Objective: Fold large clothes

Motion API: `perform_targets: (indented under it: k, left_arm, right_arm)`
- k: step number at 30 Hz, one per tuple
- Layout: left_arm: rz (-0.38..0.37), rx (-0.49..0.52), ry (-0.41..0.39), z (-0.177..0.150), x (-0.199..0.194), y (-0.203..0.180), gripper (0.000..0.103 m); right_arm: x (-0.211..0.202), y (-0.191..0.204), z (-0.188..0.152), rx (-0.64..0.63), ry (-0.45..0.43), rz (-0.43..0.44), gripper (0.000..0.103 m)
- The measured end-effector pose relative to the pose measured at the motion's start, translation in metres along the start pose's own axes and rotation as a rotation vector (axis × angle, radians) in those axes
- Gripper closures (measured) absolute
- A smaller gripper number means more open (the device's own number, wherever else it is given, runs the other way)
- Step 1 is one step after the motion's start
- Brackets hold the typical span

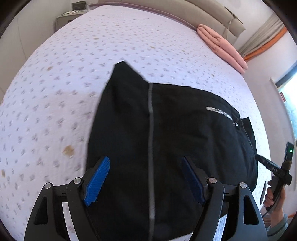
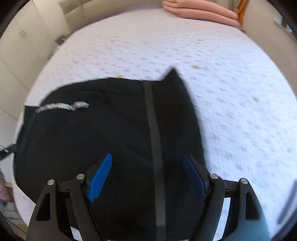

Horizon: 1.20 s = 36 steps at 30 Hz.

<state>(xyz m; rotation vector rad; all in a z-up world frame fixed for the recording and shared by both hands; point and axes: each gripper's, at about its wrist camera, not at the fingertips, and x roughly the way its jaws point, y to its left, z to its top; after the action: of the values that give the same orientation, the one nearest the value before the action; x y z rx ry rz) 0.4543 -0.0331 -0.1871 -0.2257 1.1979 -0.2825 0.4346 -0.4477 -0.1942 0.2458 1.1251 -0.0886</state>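
A black garment point(image 1: 176, 133) with a grey stripe and white lettering lies folded on the bed near its front edge; it also shows in the right wrist view point(image 2: 104, 133). My left gripper point(image 1: 146, 178) is open above the garment's near part, its blue pads point(image 1: 96, 181) apart and holding nothing. My right gripper point(image 2: 148, 176) is open above the garment too, its blue pads point(image 2: 100, 178) apart and empty. The right gripper's body shows at the right edge of the left wrist view point(image 1: 276, 172), held by a hand.
The bed point(image 1: 92, 55) has a pale lilac dotted cover. A folded pink blanket point(image 1: 220, 46) lies at the far right by the headboard; it also shows in the right wrist view point(image 2: 200, 11). A nightstand point(image 1: 68, 16) stands at the far left.
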Motion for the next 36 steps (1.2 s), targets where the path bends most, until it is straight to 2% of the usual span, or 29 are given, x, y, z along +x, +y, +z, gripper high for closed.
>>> perform_targets:
  k: [2, 4, 5, 7, 10, 13, 17, 21, 24, 27, 29, 36]
  left_arm:
    - [0.039, -0.010, 0.008, -0.002, -0.001, 0.009, 0.022]
    - [0.091, -0.009, 0.032, -0.004, 0.001, 0.020, 0.022]
    - [0.086, -0.011, 0.036, -0.006, 0.002, 0.025, 0.022]
    - [0.039, -0.023, 0.061, -0.011, 0.007, 0.038, 0.023]
    - [-0.081, -0.078, 0.143, -0.010, 0.028, 0.058, 0.023]
    - [-0.234, -0.181, 0.186, -0.006, 0.045, 0.083, 0.022]
    - [-0.338, -0.242, 0.224, -0.003, 0.061, 0.099, 0.022]
    - [-0.379, -0.253, 0.235, -0.002, 0.071, 0.104, 0.021]
    - [-0.400, -0.257, 0.235, -0.001, 0.078, 0.107, 0.021]
    - [-0.440, -0.277, 0.246, 0.000, 0.085, 0.109, 0.021]
    - [-0.474, -0.301, 0.260, 0.002, 0.091, 0.114, 0.021]
    - [-0.525, -0.309, 0.272, 0.008, 0.101, 0.115, 0.021]
  right_arm:
    - [-0.002, -0.021, -0.011, 0.019, 0.026, -0.032, 0.020]
    - [0.004, -0.037, -0.016, 0.044, 0.058, -0.029, 0.020]
    - [0.007, -0.046, -0.019, 0.061, 0.072, -0.008, 0.017]
    - [0.016, -0.060, -0.021, 0.090, 0.092, 0.048, 0.011]
    - [0.040, -0.080, -0.019, 0.134, 0.144, 0.153, 0.002]
    - [0.062, -0.095, -0.017, 0.173, 0.187, 0.291, 0.000]
    - [0.077, -0.111, -0.014, 0.196, 0.232, 0.428, 0.000]
    - [0.080, -0.115, -0.004, 0.145, 0.257, 0.468, 0.000]
    - [0.086, -0.107, 0.006, 0.131, 0.273, 0.538, 0.000]
    - [0.092, -0.102, 0.010, 0.155, 0.295, 0.679, 0.000]
    - [0.102, -0.095, 0.012, 0.176, 0.316, 0.744, 0.000]
    - [0.109, -0.079, 0.027, 0.177, 0.267, 0.821, 0.000]
